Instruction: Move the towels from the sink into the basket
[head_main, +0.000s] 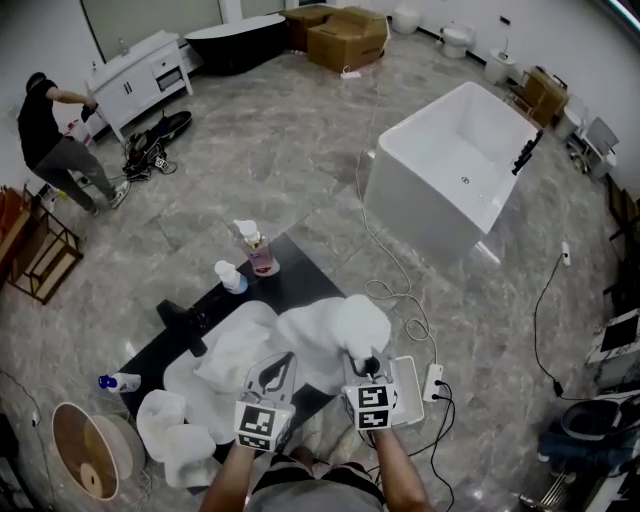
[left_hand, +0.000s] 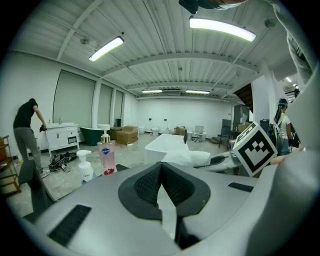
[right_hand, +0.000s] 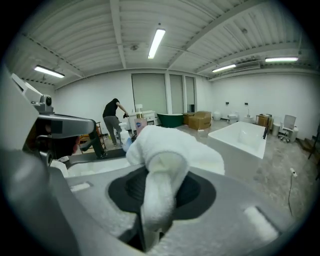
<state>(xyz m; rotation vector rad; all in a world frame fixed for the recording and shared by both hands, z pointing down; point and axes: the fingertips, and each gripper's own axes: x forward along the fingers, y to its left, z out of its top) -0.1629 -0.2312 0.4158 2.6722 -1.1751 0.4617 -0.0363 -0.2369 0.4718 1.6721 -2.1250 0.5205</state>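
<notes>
White towels (head_main: 240, 345) lie heaped in the sink of a black counter (head_main: 300, 275). My right gripper (head_main: 368, 372) is over the heap's right end, shut on a thick fold of one white towel (right_hand: 167, 145) that bulges above its jaws (right_hand: 159, 187). My left gripper (head_main: 272, 378) hovers over the heap with its jaws together (left_hand: 161, 169); no towel shows clamped between them. Another towel bundle (head_main: 172, 428) hangs off the counter's near left corner. The round wicker basket (head_main: 88, 455) stands on the floor at lower left.
A black tap (head_main: 186, 318), a pink bottle (head_main: 259, 250), a white pump bottle (head_main: 230, 277) and a lying blue-capped bottle (head_main: 118, 382) share the counter. A white bathtub (head_main: 455, 165) stands right; cables (head_main: 400, 295) and a power strip (head_main: 434, 380) lie between. A person (head_main: 52, 140) bends far left.
</notes>
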